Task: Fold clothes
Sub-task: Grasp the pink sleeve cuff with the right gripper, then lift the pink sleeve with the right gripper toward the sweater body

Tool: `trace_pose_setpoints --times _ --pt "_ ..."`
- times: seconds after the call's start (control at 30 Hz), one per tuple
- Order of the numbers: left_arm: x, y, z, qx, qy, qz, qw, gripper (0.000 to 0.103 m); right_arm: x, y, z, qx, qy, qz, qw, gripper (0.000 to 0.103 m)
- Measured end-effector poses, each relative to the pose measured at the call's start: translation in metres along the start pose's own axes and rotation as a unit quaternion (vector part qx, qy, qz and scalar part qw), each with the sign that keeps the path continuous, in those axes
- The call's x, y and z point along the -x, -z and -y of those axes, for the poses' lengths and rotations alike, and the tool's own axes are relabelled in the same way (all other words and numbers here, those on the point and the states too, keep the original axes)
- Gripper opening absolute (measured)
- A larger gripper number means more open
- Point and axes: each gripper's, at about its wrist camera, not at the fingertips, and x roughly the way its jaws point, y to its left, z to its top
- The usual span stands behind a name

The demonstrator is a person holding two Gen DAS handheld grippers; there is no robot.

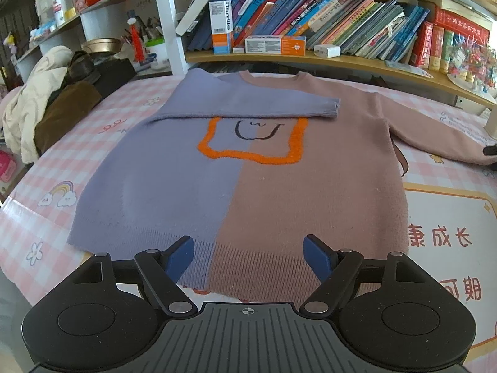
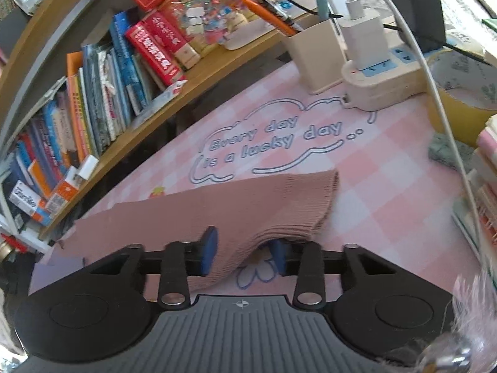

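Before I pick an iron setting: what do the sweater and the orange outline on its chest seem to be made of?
Sweater: soft matte knit, likely wool or acrylic; ribbed hem and cuff.
Orange outline: raised fuzzy yarn, looks like chenille or terry loops.

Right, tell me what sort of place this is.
Probably a home study or bedroom desk: a wooden shelf of books, a power strip with chargers, and a pink checked desk mat under the sweater.
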Motion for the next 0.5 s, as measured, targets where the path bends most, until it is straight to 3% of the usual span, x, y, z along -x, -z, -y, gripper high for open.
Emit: trace_pose_setpoints --times 0.03,0.13,0.5 --pt "0.0 0.0 0.0 0.0 0.0 0.0 1.0 0.08 -0.001 0.0 0.0 0.002 0.006 -0.001 1.0 0.014" --pt "0.0 0.001 -0.003 0.002 0.0 0.001 1.0 0.08 -0.001 -0.001 0.0 0.006 0.011 -0.003 1.0 0.007" --pt "-0.005 -0.007 -0.016 -0.008 0.022 0.021 0.9995 0.08 0.018 -0.01 -0.035 0.032 -0.018 0.031 0.999 0.005"
